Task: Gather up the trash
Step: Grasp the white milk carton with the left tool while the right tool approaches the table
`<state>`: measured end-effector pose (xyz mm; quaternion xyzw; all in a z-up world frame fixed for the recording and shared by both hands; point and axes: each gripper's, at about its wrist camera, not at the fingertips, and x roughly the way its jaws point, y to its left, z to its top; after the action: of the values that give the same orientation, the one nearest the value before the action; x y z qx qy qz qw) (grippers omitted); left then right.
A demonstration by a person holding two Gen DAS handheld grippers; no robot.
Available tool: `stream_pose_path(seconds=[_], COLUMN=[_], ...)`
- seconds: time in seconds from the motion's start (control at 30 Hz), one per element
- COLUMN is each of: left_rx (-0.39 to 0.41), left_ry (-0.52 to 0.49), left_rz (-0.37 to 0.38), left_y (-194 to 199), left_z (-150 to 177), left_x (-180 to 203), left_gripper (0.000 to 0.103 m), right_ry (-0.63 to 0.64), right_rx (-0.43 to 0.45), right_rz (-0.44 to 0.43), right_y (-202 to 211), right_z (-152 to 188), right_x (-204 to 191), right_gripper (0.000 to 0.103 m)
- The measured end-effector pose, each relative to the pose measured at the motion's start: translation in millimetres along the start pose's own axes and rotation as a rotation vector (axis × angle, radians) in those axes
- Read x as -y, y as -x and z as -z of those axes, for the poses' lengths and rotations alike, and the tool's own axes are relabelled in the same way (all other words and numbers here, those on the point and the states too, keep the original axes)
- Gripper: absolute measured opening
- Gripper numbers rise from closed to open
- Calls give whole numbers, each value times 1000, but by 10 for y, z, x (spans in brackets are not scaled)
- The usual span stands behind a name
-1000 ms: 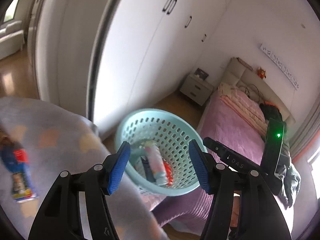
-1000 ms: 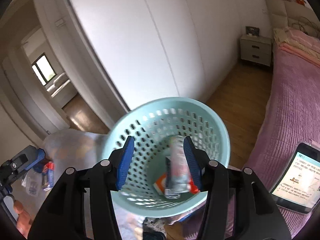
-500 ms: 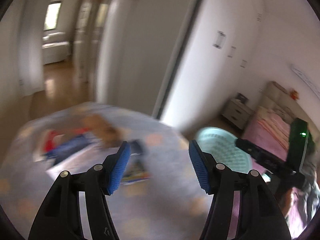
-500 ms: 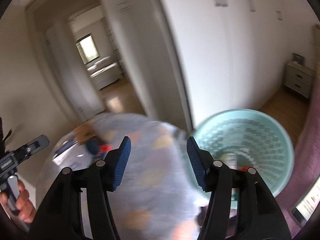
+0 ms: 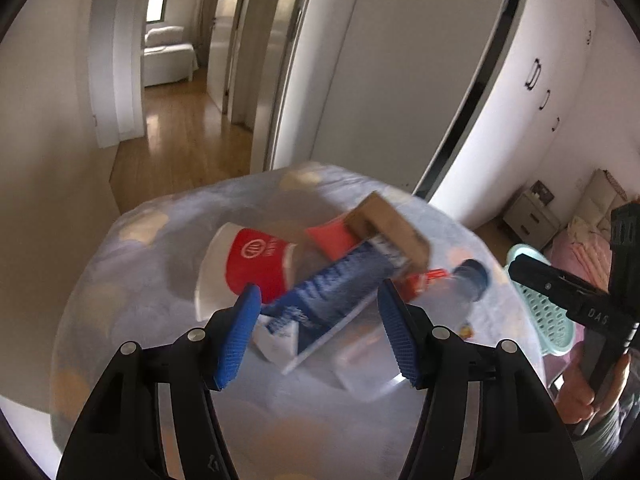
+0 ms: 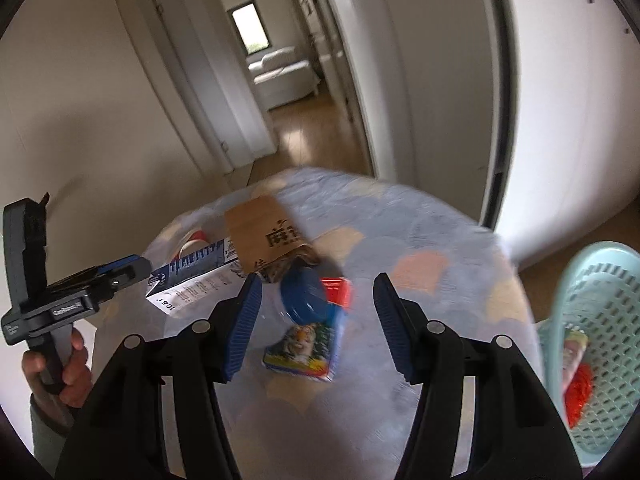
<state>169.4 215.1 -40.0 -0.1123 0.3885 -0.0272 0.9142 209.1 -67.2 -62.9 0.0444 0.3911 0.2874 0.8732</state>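
Pale blue cloth point(image 5: 132, 280) with faded patches covers the round table below us, a hallway and white wardrobe doors beyond it. From the left wrist view, our left gripper point(image 5: 318, 330) stands part open with nothing between its pads, and the trash lies just ahead of the tips: a blue-and-white carton point(image 5: 324, 300) whose long axis runs slantwise, from near the left pad up and away to the right, so our jaws would have to close across its narrow side. A red-and-white paper cup point(image 5: 248, 264) lies on its side ahead and left of the tips, a brown box point(image 5: 390, 228) farther off and right, and a blue-capped bottle point(image 5: 468, 276) farther right still. The teal basket point(image 5: 544, 312) sits well off to the right, behind our right gripper point(image 5: 516, 266). From the right wrist view, that gripper's blue pads point(image 6: 242, 320) are also apart and empty. Directly between and just beyond them lie the bottle's blue cap point(image 6: 302, 296) and a small printed carton point(image 6: 304, 344), which looks the nearest piece for this hand. The blue-and-white carton lies away to the left, closer to our left gripper, while the basket, already holding scraps, is close on the right.
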Motion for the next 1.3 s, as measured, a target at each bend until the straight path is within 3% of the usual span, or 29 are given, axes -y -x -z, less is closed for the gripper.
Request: stream_pose_path(seconds=[0.2,0.3,0.33,0.37,0.57,0.7,0.8,0.87,0.93,1.07,1.13,1.2,1.3], left_rx=[-44,-65,-78,-82,-99,-108,-128,-139,-153,-195,-224,-251,-248], left_ry=[21,33,31,29,-17,-46,-57,-65,-98,-174,-198,-214,-182], left_rz=[48,76,93,99,110,99,73,50,45,-53,-83,-114,-82], left_y=[-226,-303,-315,-318,-241,-240,-282,-311,-349,-515,-597,-668,-639], left_z=[13,42,68,93,243,281,255,204,162,117,114,139,177], left_x=[-123,-150,-144,-129,28,105,140,180,268,427,462,472,443], left_gripper=[57,50,47,46,45,46,50,58,64,64,62,54,44], right_ry=[-22,-47,-51,-47,-10,14,44,52,53,28,16,12,-4], right_rx=[-65,-105,-111,-118,-131,-152,-182,-185,-173,-149,-142,-137,-143], right_rz=[-34,-67,-87,-107,-138,-167,-178,-192,-192,-171,-166,-167,-171], right_y=[-357,-467,-468,-456,-216,-2,72,136,214,327,370,386,369], right_z=[-110,-81,-63,-42,165,463,695,809,864,823,791,769,758], right_x=[31,59,57,45,-88,-191,-271,-288,-263,-131,-93,-66,-43], right_gripper=[55,54,50,36,30,30,30,30,30,30,30,30,35])
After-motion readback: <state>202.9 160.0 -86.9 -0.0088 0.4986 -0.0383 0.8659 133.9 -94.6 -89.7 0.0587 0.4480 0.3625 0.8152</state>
